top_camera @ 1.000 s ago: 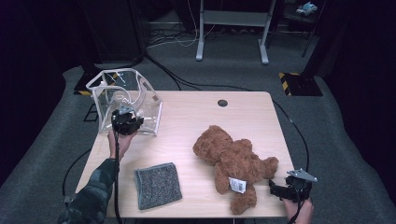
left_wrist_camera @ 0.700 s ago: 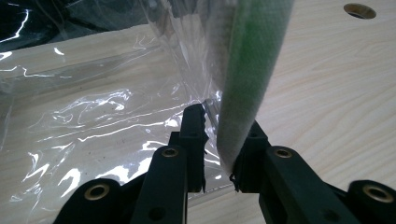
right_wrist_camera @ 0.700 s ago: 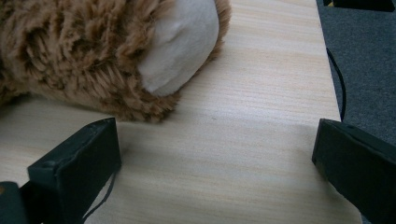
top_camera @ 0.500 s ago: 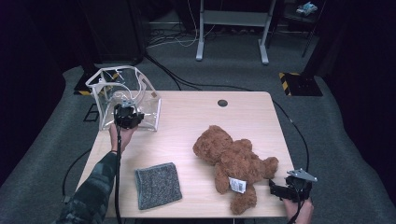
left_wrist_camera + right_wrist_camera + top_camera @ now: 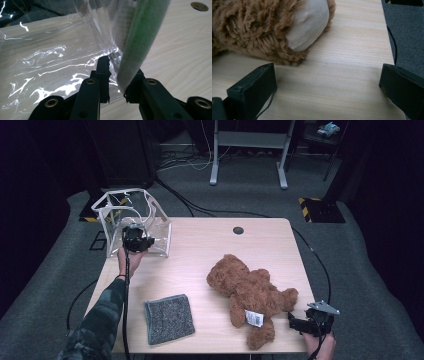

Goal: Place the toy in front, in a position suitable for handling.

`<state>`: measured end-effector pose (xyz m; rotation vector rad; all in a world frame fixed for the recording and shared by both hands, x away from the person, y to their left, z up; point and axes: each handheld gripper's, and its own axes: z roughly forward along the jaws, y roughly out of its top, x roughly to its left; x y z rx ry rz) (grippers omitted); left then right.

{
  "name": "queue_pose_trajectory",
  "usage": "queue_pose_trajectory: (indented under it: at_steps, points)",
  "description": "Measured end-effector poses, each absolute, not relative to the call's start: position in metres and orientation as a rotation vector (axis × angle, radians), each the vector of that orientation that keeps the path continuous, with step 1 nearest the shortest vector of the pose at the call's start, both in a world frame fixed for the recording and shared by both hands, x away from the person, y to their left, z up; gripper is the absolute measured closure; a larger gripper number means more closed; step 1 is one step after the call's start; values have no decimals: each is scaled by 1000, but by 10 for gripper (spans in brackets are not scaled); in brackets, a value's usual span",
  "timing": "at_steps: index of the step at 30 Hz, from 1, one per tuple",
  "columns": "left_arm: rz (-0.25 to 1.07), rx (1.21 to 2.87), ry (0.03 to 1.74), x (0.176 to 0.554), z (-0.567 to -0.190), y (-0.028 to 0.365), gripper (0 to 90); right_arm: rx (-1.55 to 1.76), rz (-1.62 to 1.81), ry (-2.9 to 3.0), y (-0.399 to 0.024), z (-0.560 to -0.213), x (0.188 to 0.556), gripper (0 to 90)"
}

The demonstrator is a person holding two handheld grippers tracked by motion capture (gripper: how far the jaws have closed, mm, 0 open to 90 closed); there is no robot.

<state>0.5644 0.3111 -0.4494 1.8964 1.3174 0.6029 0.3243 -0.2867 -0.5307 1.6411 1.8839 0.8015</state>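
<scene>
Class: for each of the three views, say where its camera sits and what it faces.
High view: above the table, looking down; forearms enter below.
Left gripper view: on the left gripper, jaws gripping the clear bag's edge.
Right gripper view: on the right gripper, jaws wide, facing the teddy bear's foot.
Shared: the bear, high and right views.

Clear plastic bag standing open at table's far-left corner, white-trimmed

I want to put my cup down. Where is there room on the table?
The biggest bare patch is the middle of the table, between the clear bag, the teddy bear and the grey cloth. The far right corner past the round hole is free too. It is crowded near the bear's feet, beside the right tongs.
</scene>
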Motion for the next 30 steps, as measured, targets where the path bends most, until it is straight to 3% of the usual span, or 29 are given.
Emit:
queue_pose_trajectory:
  at_steps: [16, 19, 21, 22, 23, 24, 30]
  points:
    - [603, 1919, 1350, 577, -448, 307, 727, 1647, 802, 1879, -286, -531, 324, 3]
    - [596, 1910, 1362, 576, -448, 306, 652, 1643, 801, 1884, -287, -531, 324, 3]
    - [600, 1911, 1366, 575, -446, 307, 550, 1642, 801, 1885, -287, -531, 324, 3]
    - [588, 1907, 1366, 574, -445, 308, 550, 1641, 801, 1884, -287, -531, 324, 3]
    - [583, 1921, 1370, 573, -445, 310, 428, 1640, 801, 1885, -287, -531, 324, 3]
    - [560, 1928, 1373, 571, -445, 314, 391, 1640, 801, 1884, -287, -531, 324, 4]
    - [498, 1897, 1370, 561, -444, 320, 251, 1643, 800, 1880, -287, -531, 325, 4]
